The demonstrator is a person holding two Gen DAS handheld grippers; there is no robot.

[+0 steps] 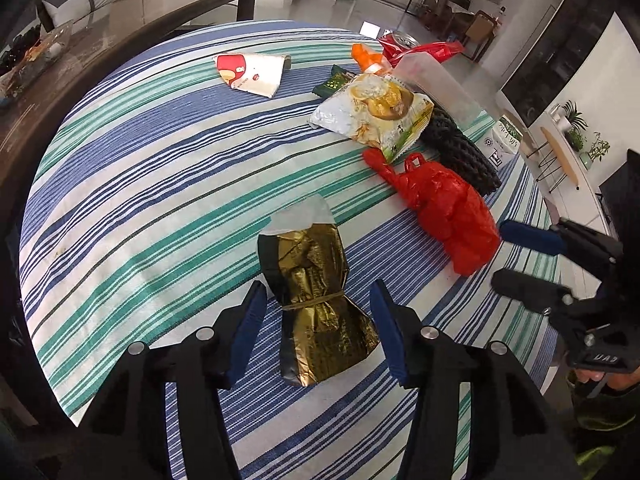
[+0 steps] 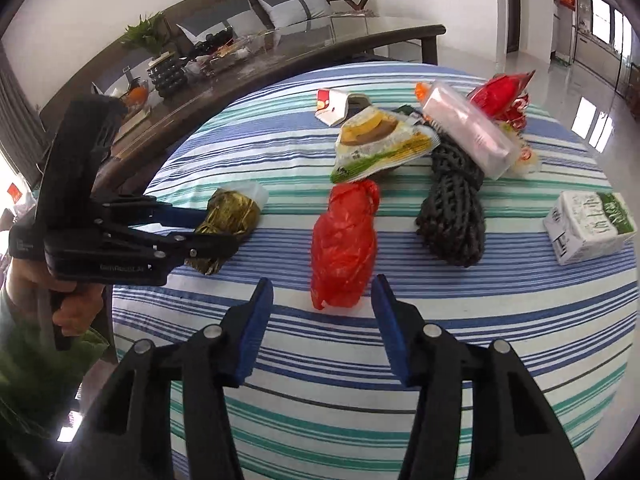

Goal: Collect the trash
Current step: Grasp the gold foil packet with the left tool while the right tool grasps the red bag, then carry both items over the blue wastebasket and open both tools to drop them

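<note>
Straddling a gold foil packet, the left hand-held gripper has its blue-padded fingers spread wide, one on each side of the packet's cinched waist; neither pad touches it. The packet lies on the striped worktop, tied round the middle with a thin band, a pale liner sticking out of its far end.

Right hand-held gripper also gapes open, nothing between its fingers. It points at a crumpled red plastic bag, whose near end lies just ahead of the fingertips, apart from them. From the left wrist view the same gripper shows at the right edge, tips close beside the red bag; contact cannot be told.

Other trash on the worktop:
- yellow-and-green snack pouch, beyond the red bag, its near edge just over the bag's knotted top
- black netted bundle, right of the red bag, near it
- clear plastic container lying tilted across the far end of the bundle
- white-and-green carton, well off to the right
- red-and-white paper wrapper, at the far side, apart from the rest
- red shiny wrapper beyond the container
</note>
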